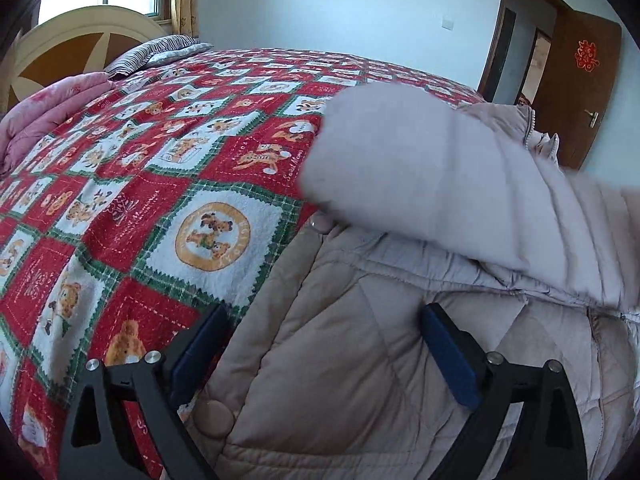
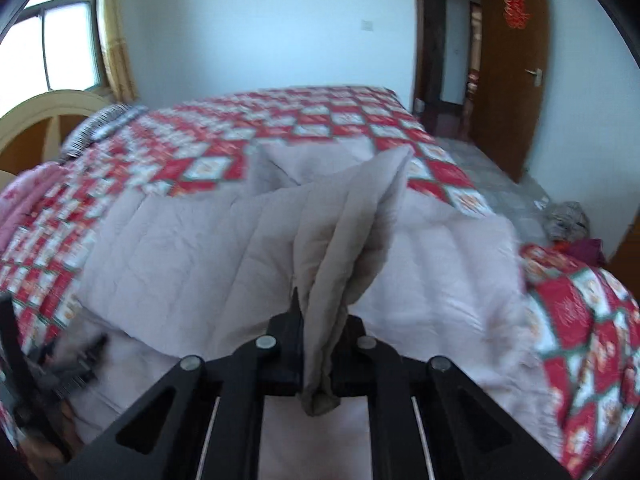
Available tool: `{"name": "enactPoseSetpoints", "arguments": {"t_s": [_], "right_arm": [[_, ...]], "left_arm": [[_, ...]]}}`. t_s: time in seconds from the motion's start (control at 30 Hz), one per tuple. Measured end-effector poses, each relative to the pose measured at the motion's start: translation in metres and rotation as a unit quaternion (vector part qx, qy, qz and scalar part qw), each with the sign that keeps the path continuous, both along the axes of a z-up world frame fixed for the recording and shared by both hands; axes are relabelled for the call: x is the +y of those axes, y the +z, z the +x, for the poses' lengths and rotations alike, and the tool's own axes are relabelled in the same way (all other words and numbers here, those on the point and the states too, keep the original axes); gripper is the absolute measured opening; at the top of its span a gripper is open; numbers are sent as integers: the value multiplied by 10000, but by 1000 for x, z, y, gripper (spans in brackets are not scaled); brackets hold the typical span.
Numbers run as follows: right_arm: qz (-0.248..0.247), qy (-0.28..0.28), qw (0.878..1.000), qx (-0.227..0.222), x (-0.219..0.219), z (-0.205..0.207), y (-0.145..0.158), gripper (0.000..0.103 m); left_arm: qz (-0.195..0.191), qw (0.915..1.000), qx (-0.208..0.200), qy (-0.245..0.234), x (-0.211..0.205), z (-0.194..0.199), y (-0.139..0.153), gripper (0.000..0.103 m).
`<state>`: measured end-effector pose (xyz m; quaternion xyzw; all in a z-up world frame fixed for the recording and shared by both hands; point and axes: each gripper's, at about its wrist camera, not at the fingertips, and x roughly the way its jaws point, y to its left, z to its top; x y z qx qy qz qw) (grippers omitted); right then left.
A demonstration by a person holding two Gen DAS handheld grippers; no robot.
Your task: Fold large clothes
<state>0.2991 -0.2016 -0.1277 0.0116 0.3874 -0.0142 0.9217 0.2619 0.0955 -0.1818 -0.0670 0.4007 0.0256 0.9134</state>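
A pale beige quilted down jacket (image 1: 340, 360) lies spread on the bed. My left gripper (image 1: 325, 314) hovers open over its left edge, blue pads wide apart with nothing pinched between them. A blurred flap of the jacket (image 1: 400, 168) is lifted above the body at the right. In the right wrist view my right gripper (image 2: 322, 320) is shut on a bunched fold of the jacket (image 2: 352, 240), which stands up from the jaws. The rest of the jacket (image 2: 180, 248) spreads out below it. The left gripper (image 2: 60, 368) shows as a dark blur at the lower left.
A red, white and green bear-print bedspread (image 1: 160, 160) covers the bed. A pink quilt (image 1: 52, 108) and a striped pillow (image 1: 160, 50) lie by the headboard (image 1: 72, 40). A brown door (image 1: 580, 88) stands open beyond the bed. More clothes (image 2: 568, 216) are heaped at the right.
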Motion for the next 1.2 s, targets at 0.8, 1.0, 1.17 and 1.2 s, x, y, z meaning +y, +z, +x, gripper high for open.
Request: {"name": "enactPoseSetpoints", "arguments": {"t_s": [0.8, 1.0, 1.17, 1.2], "right_arm": [[325, 87, 9992, 209, -7, 63, -26, 36], [583, 99, 9979, 256, -20, 45, -54, 36], [401, 105, 9984, 372, -15, 47, -50, 36], [474, 107, 9976, 502, -17, 50, -44, 37]], "left_arm": [[1727, 9842, -389, 7, -52, 105, 67, 97], [1248, 9916, 17, 350, -23, 98, 8, 99], [1779, 9831, -45, 422, -39, 96, 7, 99], [1784, 9830, -70, 429, -39, 94, 7, 99]]}}
